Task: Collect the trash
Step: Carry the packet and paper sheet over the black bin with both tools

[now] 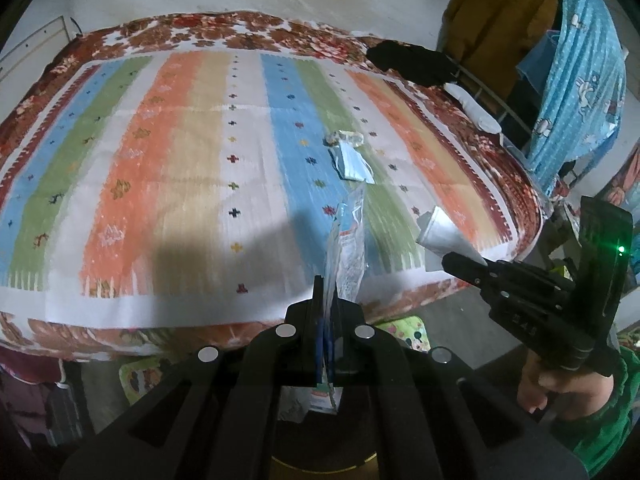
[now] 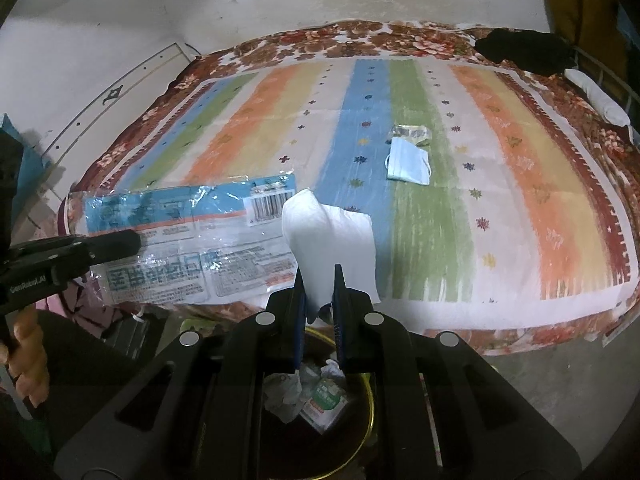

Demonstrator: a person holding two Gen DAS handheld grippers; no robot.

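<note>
Right, status:
wrapper (image 2: 188,240): clear plastic, pinched flat in left gripper (image 1: 326,292), jaws closed on it
tissue (image 2: 332,240): right gripper (image 2: 320,292) jaws clamped on it
bin (image 2: 370,412): directly below the right gripper, likely drop point
left on bed (image 1: 160,160): face mask (image 2: 408,164), crumpled foil (image 2: 412,133)

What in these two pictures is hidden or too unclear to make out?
- Bin, right wrist view: the gripper body covers most of its rim and contents.
- Plastic wrapper, left wrist view: seen edge-on, so its print is unreadable.
- Crumpled packet behind the face mask: label too small to read.
- Black item at the bed's far corner: too dark to identify.
</note>
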